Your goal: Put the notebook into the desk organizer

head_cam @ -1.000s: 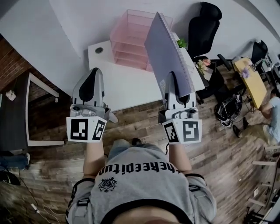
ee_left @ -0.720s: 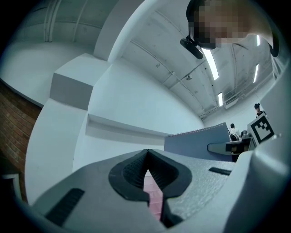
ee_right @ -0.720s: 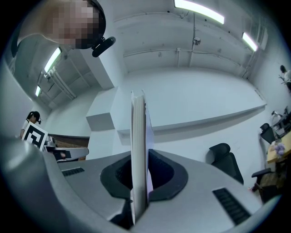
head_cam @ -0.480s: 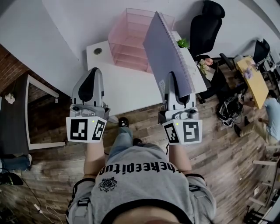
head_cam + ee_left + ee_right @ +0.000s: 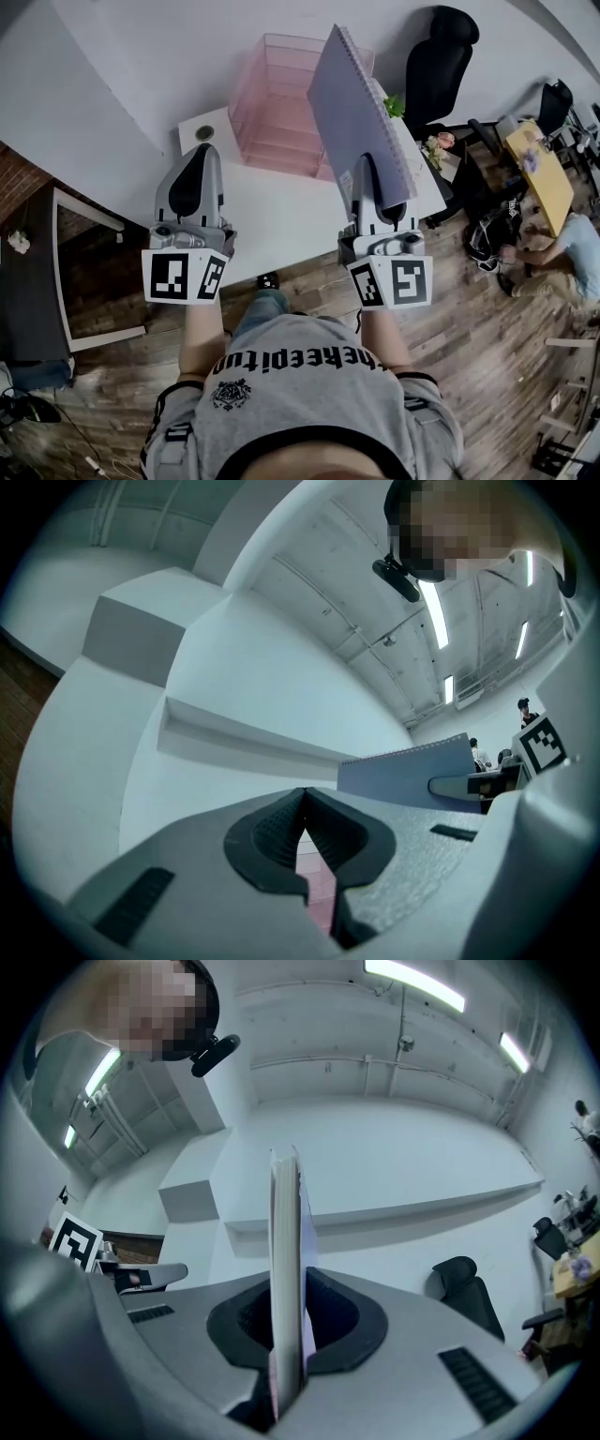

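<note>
Lavender notebook (image 5: 361, 122) broadside in head view, edge-on clamped in right gripper (image 5: 289, 1312)

The desk organizer (image 5: 272, 108) is sitting on the surface's (image 5: 281, 211) far side; the notebook (image 5: 356, 122) is rising upright before its right side.

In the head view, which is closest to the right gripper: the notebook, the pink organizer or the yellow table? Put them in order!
1. Notebook: clamped upright in the right gripper's jaws, so it touches.
2. Pink organizer: on the white desk, ahead and to the left.
3. Yellow table: far off to the right, across the room.
</note>
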The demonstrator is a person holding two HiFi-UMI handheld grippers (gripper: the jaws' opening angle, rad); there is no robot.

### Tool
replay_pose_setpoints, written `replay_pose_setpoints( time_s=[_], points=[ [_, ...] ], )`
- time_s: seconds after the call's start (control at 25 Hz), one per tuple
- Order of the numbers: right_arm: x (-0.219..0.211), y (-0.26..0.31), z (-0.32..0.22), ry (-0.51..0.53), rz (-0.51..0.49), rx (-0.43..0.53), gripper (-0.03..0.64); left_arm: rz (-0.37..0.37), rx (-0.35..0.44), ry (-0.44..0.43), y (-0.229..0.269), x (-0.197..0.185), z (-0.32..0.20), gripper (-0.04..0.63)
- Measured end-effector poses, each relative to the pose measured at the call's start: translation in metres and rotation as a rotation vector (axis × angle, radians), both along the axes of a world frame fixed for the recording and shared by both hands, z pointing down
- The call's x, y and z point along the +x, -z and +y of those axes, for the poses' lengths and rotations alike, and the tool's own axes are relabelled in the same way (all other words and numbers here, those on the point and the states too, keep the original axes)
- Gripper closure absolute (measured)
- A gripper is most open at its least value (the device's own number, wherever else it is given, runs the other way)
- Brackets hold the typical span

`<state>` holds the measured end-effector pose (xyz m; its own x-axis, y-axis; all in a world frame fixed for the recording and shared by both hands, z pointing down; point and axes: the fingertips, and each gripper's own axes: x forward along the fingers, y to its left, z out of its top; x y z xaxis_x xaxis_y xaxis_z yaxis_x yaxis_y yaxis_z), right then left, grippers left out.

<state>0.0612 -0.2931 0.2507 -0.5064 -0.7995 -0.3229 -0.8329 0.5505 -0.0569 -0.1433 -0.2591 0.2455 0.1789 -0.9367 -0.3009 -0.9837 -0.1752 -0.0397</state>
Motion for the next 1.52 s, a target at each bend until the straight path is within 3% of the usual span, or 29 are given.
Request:
replay_pose_setpoints(
  time_s=[0.92,1.24,1.52],
  points=[
    [-0.066,-0.011,-0.123,-0.074,0.01,-0.083,0.584,0.029,-0.026,-0.097,-0.014,-0.063,-0.116,0.592],
    [-0.09,-0.025,-0.174,-0.15,0.149,-0.09,0.584,0.045,-0.043,-0.101,-0.021,-0.088,-0.138,0.592],
    [-0.096,-0.037,-0.209,-0.239,0.197,-0.134,0.584,0.062,-0.06,-0.087,-0.032,-0.108,-0.15,0.592]
  ],
)
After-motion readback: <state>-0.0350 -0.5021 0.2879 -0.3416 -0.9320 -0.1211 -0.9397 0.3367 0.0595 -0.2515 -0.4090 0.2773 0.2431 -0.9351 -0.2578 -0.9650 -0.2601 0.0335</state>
